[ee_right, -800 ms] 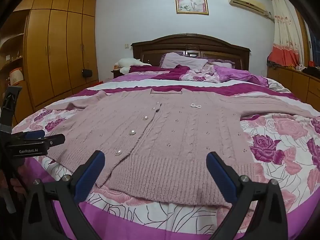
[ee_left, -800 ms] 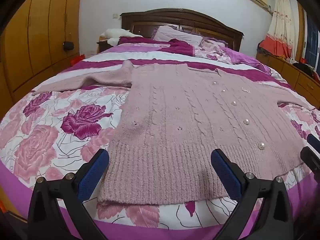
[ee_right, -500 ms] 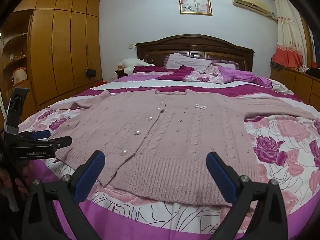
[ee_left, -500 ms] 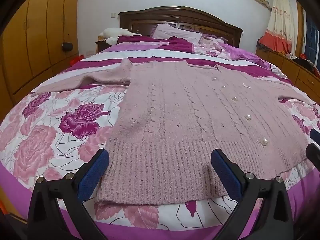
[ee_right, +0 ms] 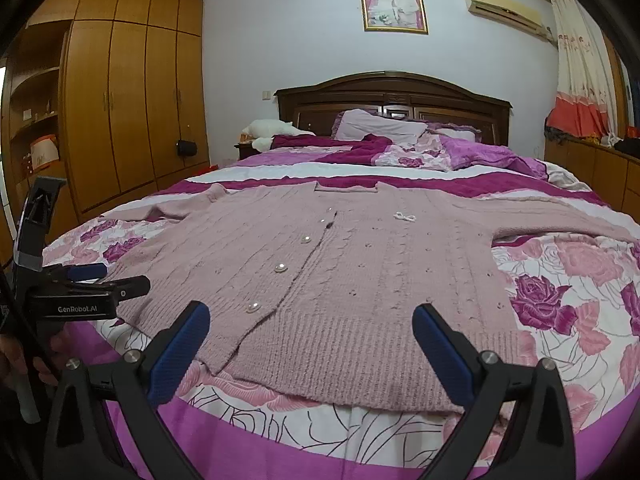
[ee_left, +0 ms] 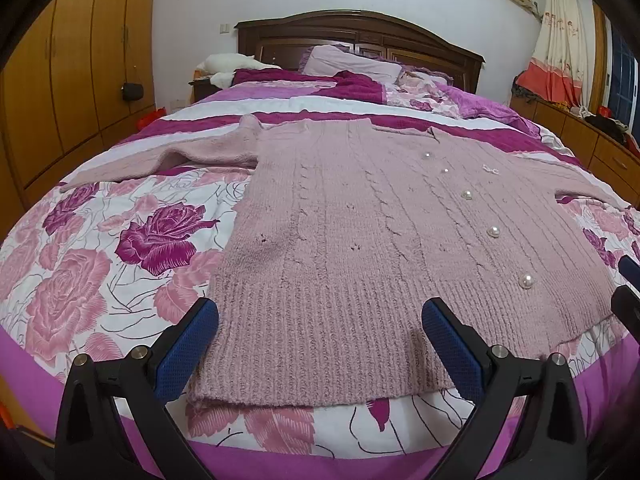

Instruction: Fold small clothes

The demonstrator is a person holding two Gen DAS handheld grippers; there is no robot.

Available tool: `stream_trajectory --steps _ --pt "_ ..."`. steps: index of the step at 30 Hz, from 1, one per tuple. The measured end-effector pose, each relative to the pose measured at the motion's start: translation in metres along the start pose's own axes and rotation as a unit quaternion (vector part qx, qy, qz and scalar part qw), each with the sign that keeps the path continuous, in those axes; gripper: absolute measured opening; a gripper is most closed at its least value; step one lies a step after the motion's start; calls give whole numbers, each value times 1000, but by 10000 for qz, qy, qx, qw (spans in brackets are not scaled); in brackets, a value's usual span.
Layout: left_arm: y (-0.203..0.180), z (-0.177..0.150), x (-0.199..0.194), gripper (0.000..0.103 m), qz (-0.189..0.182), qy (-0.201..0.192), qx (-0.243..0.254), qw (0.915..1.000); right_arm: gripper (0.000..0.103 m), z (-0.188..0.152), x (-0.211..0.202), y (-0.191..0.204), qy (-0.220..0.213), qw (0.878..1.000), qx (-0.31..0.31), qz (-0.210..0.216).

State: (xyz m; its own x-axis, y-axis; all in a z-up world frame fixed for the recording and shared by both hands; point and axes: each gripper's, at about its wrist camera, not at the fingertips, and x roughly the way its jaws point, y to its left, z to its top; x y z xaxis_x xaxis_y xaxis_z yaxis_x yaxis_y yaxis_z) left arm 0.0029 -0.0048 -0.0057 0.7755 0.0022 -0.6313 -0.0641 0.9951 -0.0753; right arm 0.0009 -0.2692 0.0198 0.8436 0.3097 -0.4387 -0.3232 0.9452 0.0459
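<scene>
A dusty-pink knitted cardigan [ee_left: 360, 248] [ee_right: 352, 272] with pearl buttons lies spread flat, front up, on the bed, both sleeves stretched sideways. My left gripper [ee_left: 320, 344] hovers open over the left part of its ribbed hem, nothing between the blue pads. My right gripper [ee_right: 312, 344] hangs open over the hem's right part, just right of the button line, also holding nothing. In the right wrist view the left gripper [ee_right: 92, 278] shows side-on at the left edge, held by a hand.
The bed [ee_left: 104, 264] has a rose-print cover with a purple foot edge below the hem. Pillows and a crumpled quilt [ee_right: 420, 148] lie by the dark headboard. A wooden wardrobe [ee_right: 120, 112] stands left, a low cabinet [ee_left: 600, 148] right.
Both grippers have drifted a little, so the cardigan sits slightly lower and nearer in the right view. The jaws stay wide, and the cardigan has not been touched.
</scene>
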Motion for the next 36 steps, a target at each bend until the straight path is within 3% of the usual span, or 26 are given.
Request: stream_trajectory --steps 36 --pt "2 0 2 84 5 76 -43 10000 103 0 1 -4 38 9999 -80 -65"
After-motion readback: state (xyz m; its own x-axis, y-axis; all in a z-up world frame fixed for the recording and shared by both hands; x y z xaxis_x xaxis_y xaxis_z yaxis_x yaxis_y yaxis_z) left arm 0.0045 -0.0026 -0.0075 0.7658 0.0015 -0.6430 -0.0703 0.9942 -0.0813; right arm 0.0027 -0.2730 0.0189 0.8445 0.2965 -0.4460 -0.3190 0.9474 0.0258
